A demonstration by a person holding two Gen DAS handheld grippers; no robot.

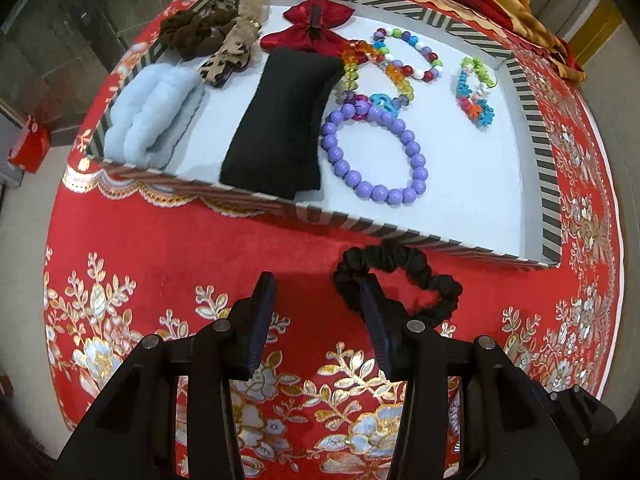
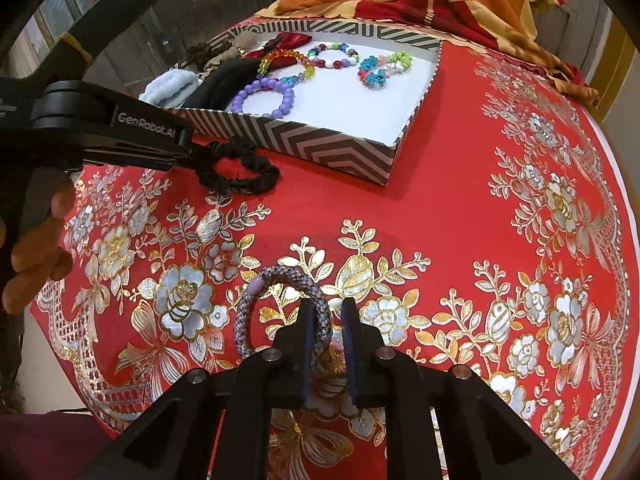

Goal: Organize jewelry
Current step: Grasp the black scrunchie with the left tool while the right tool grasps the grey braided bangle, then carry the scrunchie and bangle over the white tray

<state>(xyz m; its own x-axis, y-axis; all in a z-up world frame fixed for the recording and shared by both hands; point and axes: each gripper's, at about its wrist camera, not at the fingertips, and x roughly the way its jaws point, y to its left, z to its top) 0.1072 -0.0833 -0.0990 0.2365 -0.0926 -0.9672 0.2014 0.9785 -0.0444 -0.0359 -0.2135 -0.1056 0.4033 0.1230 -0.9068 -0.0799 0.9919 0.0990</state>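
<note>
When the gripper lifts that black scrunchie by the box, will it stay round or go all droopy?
Probably droopy: the black scrunchie is gathered fabric, already lying in a wobbly loop on the tablecloth. It looks light, so the left gripper, open with one finger inside the loop, should lift it easily. It likely won't roll or break.

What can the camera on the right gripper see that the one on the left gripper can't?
Only the right wrist view shows the woven bracelet at the right gripper, and the person's hand holding the left gripper. Only the left wrist view shows the left gripper open, one finger inside the black scrunchie. Both show the scrunchie, striped box and purple bead bracelet.
</note>
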